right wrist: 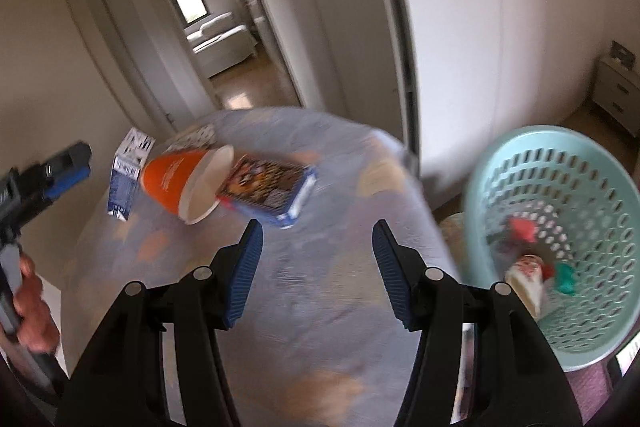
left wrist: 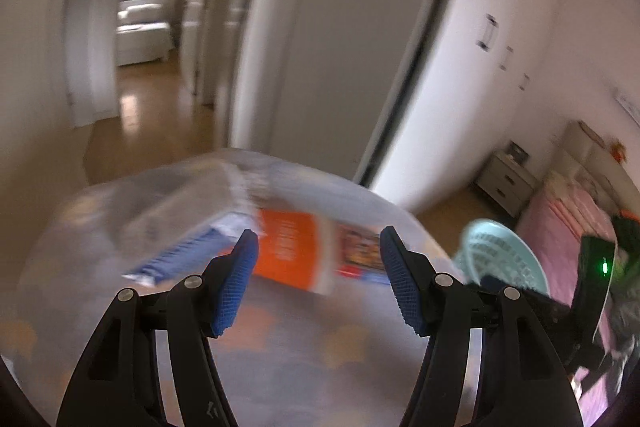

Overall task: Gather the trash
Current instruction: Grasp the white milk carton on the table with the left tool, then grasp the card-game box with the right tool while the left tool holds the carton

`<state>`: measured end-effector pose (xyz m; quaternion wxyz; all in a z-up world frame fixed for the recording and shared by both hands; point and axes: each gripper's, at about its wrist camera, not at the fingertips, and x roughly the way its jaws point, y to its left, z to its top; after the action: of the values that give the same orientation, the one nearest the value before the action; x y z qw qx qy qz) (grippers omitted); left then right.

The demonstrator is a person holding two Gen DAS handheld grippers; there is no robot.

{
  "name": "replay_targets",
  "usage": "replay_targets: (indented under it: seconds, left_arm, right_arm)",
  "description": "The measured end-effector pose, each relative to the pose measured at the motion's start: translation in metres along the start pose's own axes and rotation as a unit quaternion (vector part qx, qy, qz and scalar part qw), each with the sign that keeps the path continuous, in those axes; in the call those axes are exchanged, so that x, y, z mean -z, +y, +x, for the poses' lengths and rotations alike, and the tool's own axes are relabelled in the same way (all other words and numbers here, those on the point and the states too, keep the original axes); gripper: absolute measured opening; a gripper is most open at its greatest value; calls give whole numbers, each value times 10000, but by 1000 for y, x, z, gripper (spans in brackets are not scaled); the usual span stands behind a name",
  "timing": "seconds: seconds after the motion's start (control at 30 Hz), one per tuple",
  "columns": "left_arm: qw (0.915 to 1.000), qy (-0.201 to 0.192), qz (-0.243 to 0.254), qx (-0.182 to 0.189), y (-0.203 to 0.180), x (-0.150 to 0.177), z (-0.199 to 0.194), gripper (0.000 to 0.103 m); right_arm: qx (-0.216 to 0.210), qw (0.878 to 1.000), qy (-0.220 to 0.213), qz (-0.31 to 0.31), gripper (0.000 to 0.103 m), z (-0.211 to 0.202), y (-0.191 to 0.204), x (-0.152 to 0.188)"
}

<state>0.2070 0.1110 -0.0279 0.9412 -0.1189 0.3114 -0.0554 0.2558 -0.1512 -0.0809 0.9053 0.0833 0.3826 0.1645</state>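
An orange paper cup [right wrist: 180, 183] lies on its side on a grey-blue patterned cloth surface [right wrist: 320, 287], between a small blue-and-white carton [right wrist: 126, 179] and a flat printed box [right wrist: 268, 187]. In the left wrist view the cup [left wrist: 292, 251], carton [left wrist: 180, 259] and box [left wrist: 356, 255] are blurred. My left gripper [left wrist: 318, 279] is open just in front of the cup; it also shows at the left in the right wrist view [right wrist: 64, 171]. My right gripper [right wrist: 316, 271] is open and empty over the cloth. A mint plastic basket [right wrist: 560, 239] at the right holds several trash pieces.
A sliding door [right wrist: 344, 7] and white wardrobes [right wrist: 500, 27] stand behind the surface. A hallway [right wrist: 224, 39] leads to another room. A nightstand [left wrist: 506, 179] and a pink bed [left wrist: 576, 227] are at the right. The basket [left wrist: 500, 259] shows beside the left gripper.
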Motion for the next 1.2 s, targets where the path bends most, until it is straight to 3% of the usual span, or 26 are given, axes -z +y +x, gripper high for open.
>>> replay_targets:
  seconds: [0.13,0.27,0.4,0.53,0.73,1.0,1.1,1.2]
  left_arm:
    - [9987,-81,-205,-449,44,-15,0,62]
    - [9960,24,-381,-813,90,-34,13,67]
    - [9971,227,-410,-597,115,-40,39,69]
    - [9975,555,-423,-122,129,-41,66,69]
    - [9927,804,-628,644,135,-27,64,69]
    - [9915,964,-361,802,118,4,37,69]
    - [9947,752,-343,605,118,0,29,69]
    - [9942,550,-643,657,128,-16,30,73]
  right_arm:
    - [-126,9996,159,-195,61,24,19,11]
    - [-33,9984,314,-475,61,39,33,18]
    - [22,9967,269,-762,65,40,44,21]
    - [-2,9967,326,-745,65,41,41,22]
    - [-139,9985,301,-442,65,42,29,18]
    - [-96,9983,242,-518,65,38,32,19]
    - [-102,9982,237,-547,65,38,33,20]
    - [-89,9979,303,-564,67,41,34,20]
